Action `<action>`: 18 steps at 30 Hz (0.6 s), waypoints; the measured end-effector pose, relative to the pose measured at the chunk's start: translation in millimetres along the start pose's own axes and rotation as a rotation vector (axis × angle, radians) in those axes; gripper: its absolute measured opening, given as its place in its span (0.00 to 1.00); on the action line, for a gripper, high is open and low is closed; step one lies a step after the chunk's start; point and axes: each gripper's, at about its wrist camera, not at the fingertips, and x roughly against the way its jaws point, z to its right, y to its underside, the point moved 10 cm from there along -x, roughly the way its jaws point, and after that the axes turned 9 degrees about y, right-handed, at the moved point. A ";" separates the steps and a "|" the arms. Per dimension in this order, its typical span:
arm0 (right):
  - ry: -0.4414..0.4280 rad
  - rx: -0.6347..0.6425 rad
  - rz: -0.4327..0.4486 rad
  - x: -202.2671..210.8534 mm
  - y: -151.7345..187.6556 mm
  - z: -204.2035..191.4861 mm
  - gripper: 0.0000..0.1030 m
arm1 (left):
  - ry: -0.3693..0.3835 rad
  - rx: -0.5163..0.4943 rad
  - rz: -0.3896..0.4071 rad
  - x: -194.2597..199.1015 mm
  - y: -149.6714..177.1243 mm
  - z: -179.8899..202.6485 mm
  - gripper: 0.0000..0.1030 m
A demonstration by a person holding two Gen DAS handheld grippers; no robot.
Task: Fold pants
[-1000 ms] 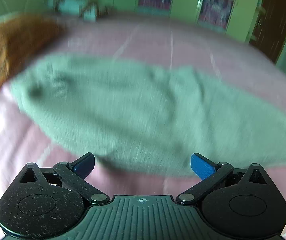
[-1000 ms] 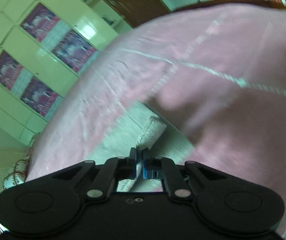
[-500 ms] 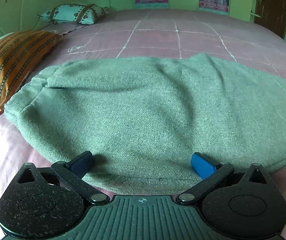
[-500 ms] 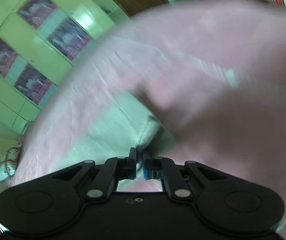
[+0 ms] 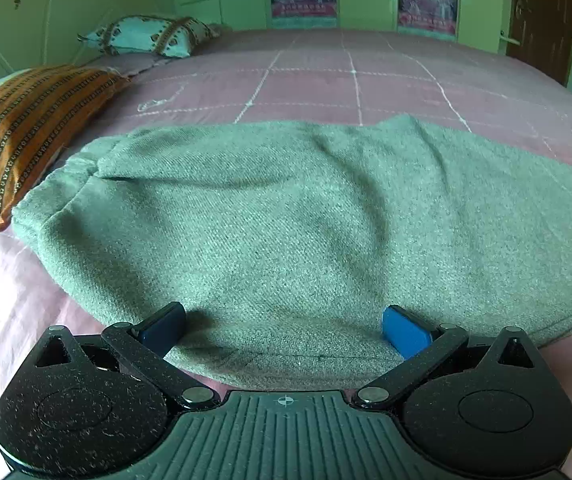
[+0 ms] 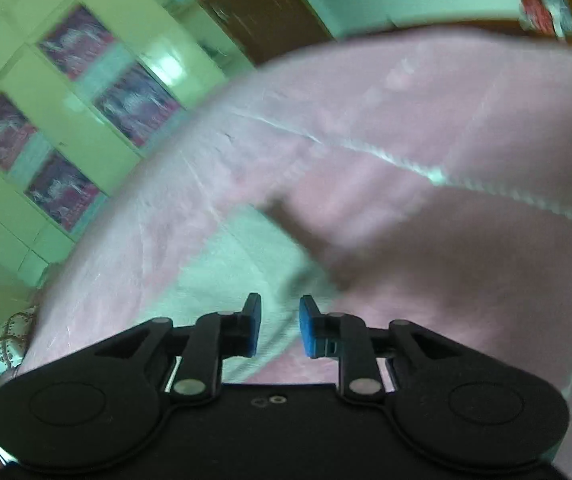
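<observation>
The pants (image 5: 286, 220) are lying across the near part of the pink bed (image 5: 346, 76), spread left to right, with what looks like a gathered waistband at the left end near the orange striped pillow (image 5: 26, 128). The knit is looking thick, soft and fuzzy, so it is likely draping limply, sagging from any 1 held point and dragging on the sheet rather than sliding. It is probably light enough for 1 gripper, but 2 grips on an edge should be keeping the fold straight. The near hem, or the corners at either end, are offering the best purchase; a pinch in the middle would only be bunching it.

The left gripper (image 5: 284, 332) is standing wide open, its 2 blue pads straddling the near edge of the cloth without pressing on it. The right gripper (image 6: 280, 326) is released too: a clear gap is showing between its pads, with blurred pale green cloth (image 6: 242, 276) lying beyond and below them, not pinched.

Compared with a second ago, the right jaws, then clamped together, have just been opening. The left view is now sharp, and the pants are filling more of it, the near edge sitting between the fingers rather than ahead of them.
</observation>
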 end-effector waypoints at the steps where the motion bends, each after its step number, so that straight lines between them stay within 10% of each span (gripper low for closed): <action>1: -0.045 0.049 -0.019 4.4 11.4 -21.5 0.11 | -0.007 0.000 0.009 0.4 0.1 1.0 1.00; 10: -0.288 0.470 -0.215 -15.6 149.5 -197.9 0.10 | 0.014 0.003 0.029 6.6 2.7 -0.9 1.00; 18: -0.246 0.555 -0.332 -29.1 195.1 -188.6 0.05 | 0.037 -0.005 0.047 13.9 -4.6 -3.2 1.00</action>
